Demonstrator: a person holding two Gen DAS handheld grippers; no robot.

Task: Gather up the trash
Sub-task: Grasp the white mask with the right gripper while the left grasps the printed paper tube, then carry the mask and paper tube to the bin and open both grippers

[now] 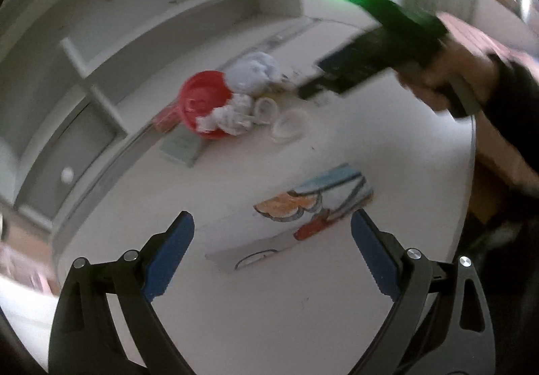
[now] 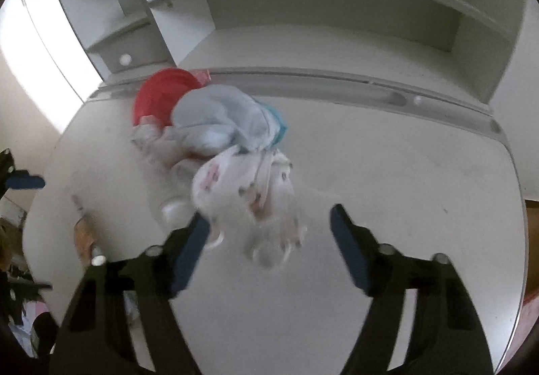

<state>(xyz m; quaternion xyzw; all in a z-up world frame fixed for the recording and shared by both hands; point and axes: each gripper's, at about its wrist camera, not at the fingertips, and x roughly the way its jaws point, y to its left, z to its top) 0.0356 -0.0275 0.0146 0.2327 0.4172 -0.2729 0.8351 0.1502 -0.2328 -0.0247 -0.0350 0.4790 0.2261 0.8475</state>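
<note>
A heap of trash lies on the white table (image 1: 235,324): a red bowl (image 1: 202,95), a crumpled pale blue bag (image 1: 252,70), white crumpled paper (image 1: 229,115) and clear plastic lids (image 1: 288,125). My left gripper (image 1: 271,223) hovers open over a printed picture card (image 1: 320,203), holding nothing. In the right wrist view, my right gripper (image 2: 269,215) stands open over a white crumpled wrapper (image 2: 242,189). The wrapper lies near its left finger, clear of the right one. The pale blue bag (image 2: 219,119) and red bowl (image 2: 161,95) are behind it. A hand holds the right gripper (image 1: 311,88) beside the heap.
A white shelf unit (image 2: 303,21) with a drawer knob (image 1: 67,174) stands behind the table. A pale green booklet (image 1: 182,146) lies by the bowl. The table's rounded edge (image 1: 471,156) runs along the right. A blue finger (image 2: 25,181) of my left gripper shows at the left.
</note>
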